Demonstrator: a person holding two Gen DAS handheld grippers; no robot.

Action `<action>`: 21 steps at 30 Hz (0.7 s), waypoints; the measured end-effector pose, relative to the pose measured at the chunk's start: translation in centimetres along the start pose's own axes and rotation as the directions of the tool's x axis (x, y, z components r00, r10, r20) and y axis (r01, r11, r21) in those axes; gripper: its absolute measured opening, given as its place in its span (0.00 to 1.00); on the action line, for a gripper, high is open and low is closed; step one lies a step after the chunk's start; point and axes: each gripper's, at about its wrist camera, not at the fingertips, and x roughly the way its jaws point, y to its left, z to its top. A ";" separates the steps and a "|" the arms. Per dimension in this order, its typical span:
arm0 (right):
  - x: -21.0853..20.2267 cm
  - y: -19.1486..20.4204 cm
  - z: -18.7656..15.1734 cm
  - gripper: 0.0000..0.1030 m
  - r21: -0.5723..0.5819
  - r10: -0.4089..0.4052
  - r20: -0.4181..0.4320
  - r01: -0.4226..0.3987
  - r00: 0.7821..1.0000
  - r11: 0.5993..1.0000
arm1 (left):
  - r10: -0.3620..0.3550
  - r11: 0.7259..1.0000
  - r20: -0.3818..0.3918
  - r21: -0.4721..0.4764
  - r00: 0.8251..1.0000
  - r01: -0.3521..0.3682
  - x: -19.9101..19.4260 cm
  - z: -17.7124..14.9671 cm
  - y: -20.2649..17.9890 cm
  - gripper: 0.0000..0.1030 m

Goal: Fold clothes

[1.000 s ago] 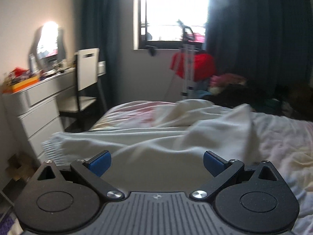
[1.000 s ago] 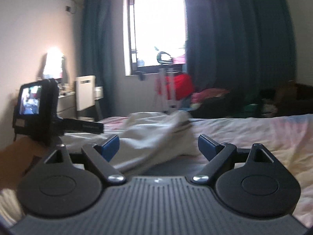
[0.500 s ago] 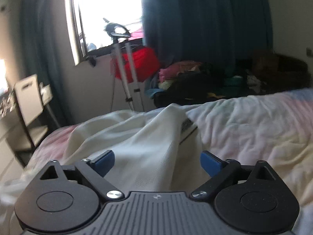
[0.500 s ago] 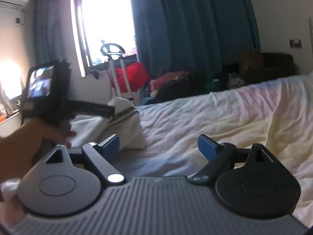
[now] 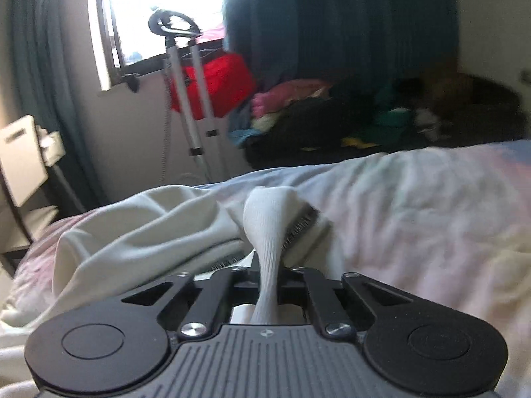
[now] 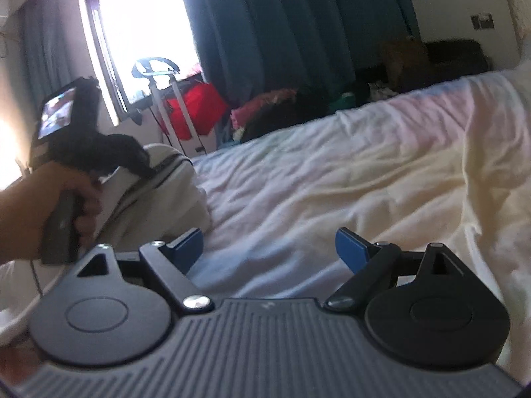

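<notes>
Pinching ribbed white garment (image 5: 268, 232), left gripper (image 5: 269, 282); right gripper (image 6: 268, 248) spread above rumpled bedsheet (image 6: 332, 179).

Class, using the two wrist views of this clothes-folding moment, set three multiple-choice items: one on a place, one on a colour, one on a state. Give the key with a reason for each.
1. Where does the cream-white garment lie?
A. on the pale rumpled bed
B. on the floor
C. over the white chair

2. What colour are the pads on the right gripper?
A. red
B. blue
C. green

3. What is the left gripper doing?
A. standing open over the bed
B. shut on nothing
C. shut on a fold of the cream-white garment

Key:
1 A: the garment is spread across the bedsheet.
2 B: both pads show blue in the right wrist view.
3 C: the jaws meet around a pinched strip of the fabric, while the right gripper stands open.
</notes>
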 end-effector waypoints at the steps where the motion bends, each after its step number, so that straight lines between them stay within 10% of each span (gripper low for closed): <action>1: -0.2 0.2 0.1 0.86 -0.008 0.009 0.012 -0.009 1.000 1.000 | -0.017 1.000 0.020 0.008 1.000 0.017 -1.7 -0.4 0.3 0.04; 12: -5.8 2.8 1.1 0.86 -0.087 0.055 0.105 -0.046 0.993 0.995 | -0.129 0.991 0.140 -0.004 0.982 0.131 -22.4 -11.1 5.2 0.03; 21: -10.7 6.4 -0.8 0.77 -0.236 0.130 0.051 -0.115 0.990 0.965 | -0.171 0.965 0.050 -0.194 0.984 0.177 -26.5 -19.4 8.2 0.04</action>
